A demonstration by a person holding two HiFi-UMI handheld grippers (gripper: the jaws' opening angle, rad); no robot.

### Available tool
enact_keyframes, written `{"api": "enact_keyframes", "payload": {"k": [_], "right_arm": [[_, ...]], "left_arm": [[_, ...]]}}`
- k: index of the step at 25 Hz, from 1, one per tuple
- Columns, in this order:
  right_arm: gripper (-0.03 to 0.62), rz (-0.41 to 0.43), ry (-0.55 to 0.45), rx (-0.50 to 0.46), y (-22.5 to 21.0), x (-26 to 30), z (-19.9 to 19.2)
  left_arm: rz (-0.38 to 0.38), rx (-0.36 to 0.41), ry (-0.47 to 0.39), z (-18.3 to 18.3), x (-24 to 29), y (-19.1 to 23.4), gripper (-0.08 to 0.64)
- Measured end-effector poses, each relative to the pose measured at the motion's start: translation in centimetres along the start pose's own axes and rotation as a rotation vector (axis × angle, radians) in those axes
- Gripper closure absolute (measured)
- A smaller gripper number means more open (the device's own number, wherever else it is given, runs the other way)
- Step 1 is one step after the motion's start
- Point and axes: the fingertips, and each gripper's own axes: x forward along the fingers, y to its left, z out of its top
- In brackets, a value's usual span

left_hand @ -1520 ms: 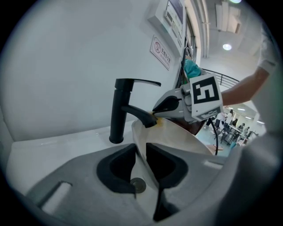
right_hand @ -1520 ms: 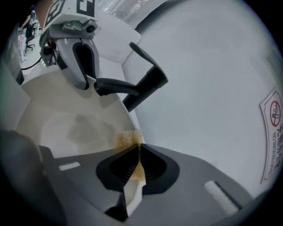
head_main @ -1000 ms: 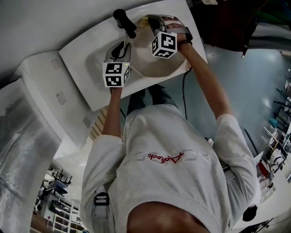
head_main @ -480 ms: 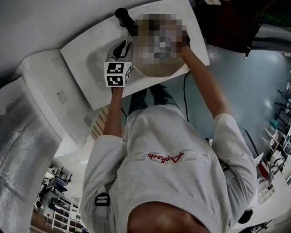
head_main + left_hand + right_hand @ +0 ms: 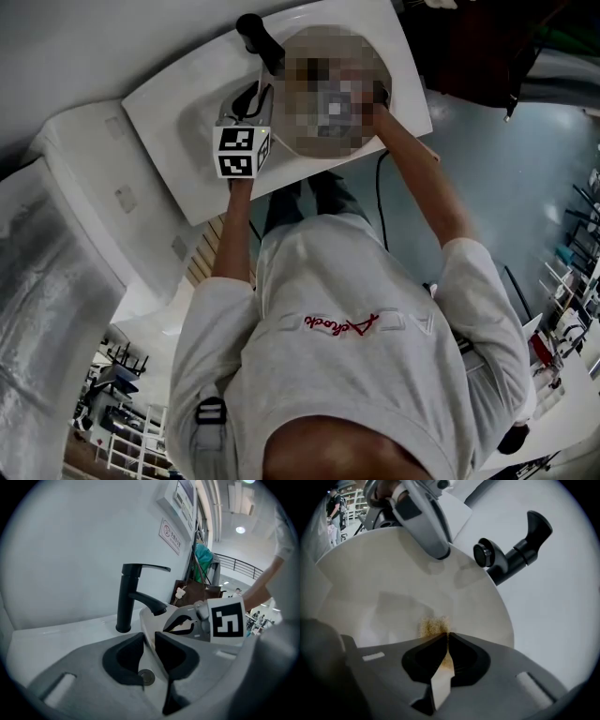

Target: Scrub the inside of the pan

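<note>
Pan (image 5: 393, 578) unmoved, clamped by left hand-held gripper (image 5: 149, 640)

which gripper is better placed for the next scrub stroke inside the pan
Right: the right gripper pinches the scrub pad against the inside of the pan; the left gripper is clamped on its rim.

White wall (image 5: 65, 545) filled the left gripper view's left — a sign (image 5: 169, 536) upper centre, a ceiling light (image 5: 240, 529) upper right. Grey-blue floor (image 5: 511, 141) showed at the head view's right.
</note>
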Motion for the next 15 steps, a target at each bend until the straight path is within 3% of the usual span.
{"api": "enact_keyframes", "payload": {"k": [9,15], "right_arm": [[0.568,0.063,0.011,0.013,4.0,-1.9,-0.6],[0.568,0.161,0.010,-0.035,8.2,-3.6,-0.5]], "left_arm": [[0.001,0.001,-0.003,0.0,0.0,0.0,0.485],[-0.001,0.003,-0.007,0.1,0.1,0.0,0.483]]}}
